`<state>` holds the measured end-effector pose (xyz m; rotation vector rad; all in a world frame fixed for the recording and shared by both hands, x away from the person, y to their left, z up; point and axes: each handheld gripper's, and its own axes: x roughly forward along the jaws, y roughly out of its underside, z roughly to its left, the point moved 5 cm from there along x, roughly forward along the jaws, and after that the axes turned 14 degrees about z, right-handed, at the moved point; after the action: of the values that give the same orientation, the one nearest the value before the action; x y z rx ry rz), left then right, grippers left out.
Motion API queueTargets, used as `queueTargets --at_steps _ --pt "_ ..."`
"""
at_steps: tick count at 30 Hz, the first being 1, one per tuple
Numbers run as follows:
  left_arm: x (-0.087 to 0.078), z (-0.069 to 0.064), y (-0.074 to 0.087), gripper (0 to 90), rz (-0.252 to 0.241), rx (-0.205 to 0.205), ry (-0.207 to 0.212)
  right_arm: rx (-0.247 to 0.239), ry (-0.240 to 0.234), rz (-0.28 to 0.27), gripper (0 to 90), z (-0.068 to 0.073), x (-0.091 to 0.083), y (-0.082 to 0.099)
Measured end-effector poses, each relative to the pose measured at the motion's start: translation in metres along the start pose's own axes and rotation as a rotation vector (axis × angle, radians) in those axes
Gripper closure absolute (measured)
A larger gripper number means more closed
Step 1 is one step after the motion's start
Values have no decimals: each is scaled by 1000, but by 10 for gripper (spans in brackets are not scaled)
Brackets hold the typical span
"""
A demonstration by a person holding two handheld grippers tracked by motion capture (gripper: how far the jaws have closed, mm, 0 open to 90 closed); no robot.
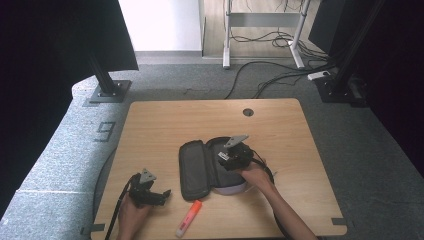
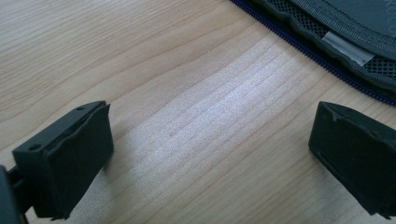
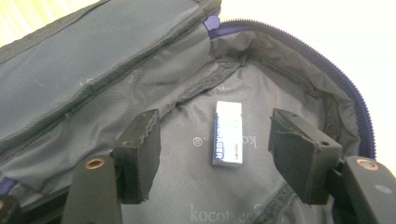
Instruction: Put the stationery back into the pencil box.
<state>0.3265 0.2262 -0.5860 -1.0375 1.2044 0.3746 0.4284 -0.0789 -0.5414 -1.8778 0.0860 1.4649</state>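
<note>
From the high view, your right gripper [image 1: 231,156] hangs over the open half of the dark grey zip-around fabric pencil case [image 1: 197,170], which lies spread flat near the middle of the light wooden worktop [image 1: 165,125], a little toward the near edge. Your left gripper [image 1: 159,195] rests close to the near left corner, well apart from the case. A marker pen with an orange cap and white barrel [image 1: 189,218] lies by the near edge, between your left gripper and the case, just clear of the case's near end. A round dark cable hole [image 1: 248,112] sits near the far edge, out of the way.

In the left gripper view, your jaws stand wide with bare wood between them; the case's blue zip edge [image 2: 327,65] crosses the upper right corner, ahead of you.

In the right gripper view, your jaws are parted with a small white rectangular eraser in a blue-printed sleeve [image 3: 228,133] lying free between them on the case's grey lining [image 3: 187,154], neither pad touching it. The case's raised side wall [image 3: 299,65] curves close around the right jaw.
</note>
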Motion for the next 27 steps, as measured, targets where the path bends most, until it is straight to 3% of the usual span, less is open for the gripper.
queueTargets --at_steps 12,27 --pt "0 0 0 0 0 0 0 21 10 -24 303 -1 -9 3" --pt "0 0 0 0 0 0 0 33 26 -80 307 -8 -35 6"
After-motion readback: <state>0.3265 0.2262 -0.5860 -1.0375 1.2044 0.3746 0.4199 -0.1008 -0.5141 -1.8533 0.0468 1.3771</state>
